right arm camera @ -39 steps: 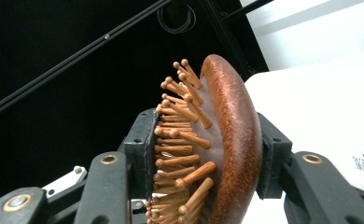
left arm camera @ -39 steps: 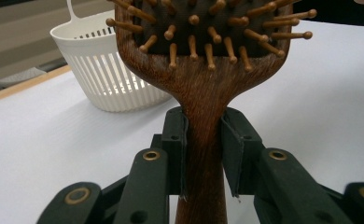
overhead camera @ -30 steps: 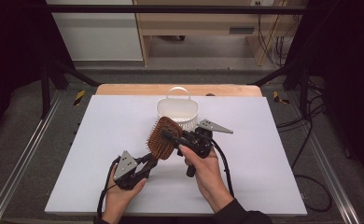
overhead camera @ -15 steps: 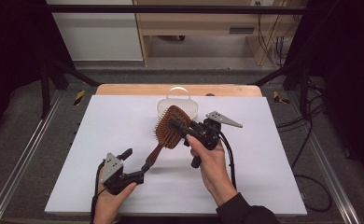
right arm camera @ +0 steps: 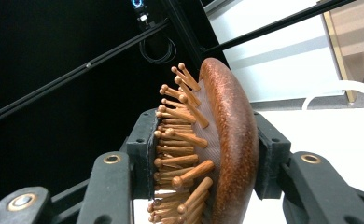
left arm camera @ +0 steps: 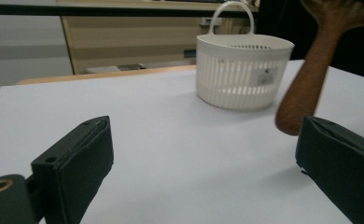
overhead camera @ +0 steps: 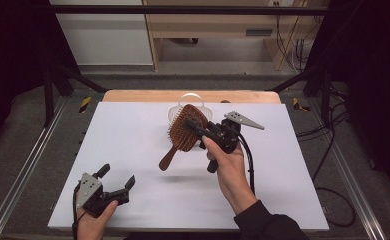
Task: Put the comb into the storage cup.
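A brown wooden hairbrush [overhead camera: 185, 131] hangs above the middle of the white table, head up and handle pointing down to the left. My right gripper [overhead camera: 195, 128] is shut on the brush head [right arm camera: 217, 149], pins against one jaw and the rounded back against the other. A white slatted basket [overhead camera: 190, 106] with a hoop handle stands behind the brush at the far middle of the table. My left gripper [overhead camera: 116, 177] rests low near the table's front left corner, open and holding nothing. In the left gripper view the brush handle [left arm camera: 311, 84] hangs to the right of the basket [left arm camera: 241, 70].
The white table top [overhead camera: 133, 145] lies on a wooden board whose far edge [overhead camera: 133, 96] shows behind it. Metal rails run along both sides of the table. Cables [overhead camera: 333, 190] lie on the floor to the right.
The left gripper let go of the brush handle, opened and drew back toward the front left corner. The right gripper lifted the brush up and toward the basket.
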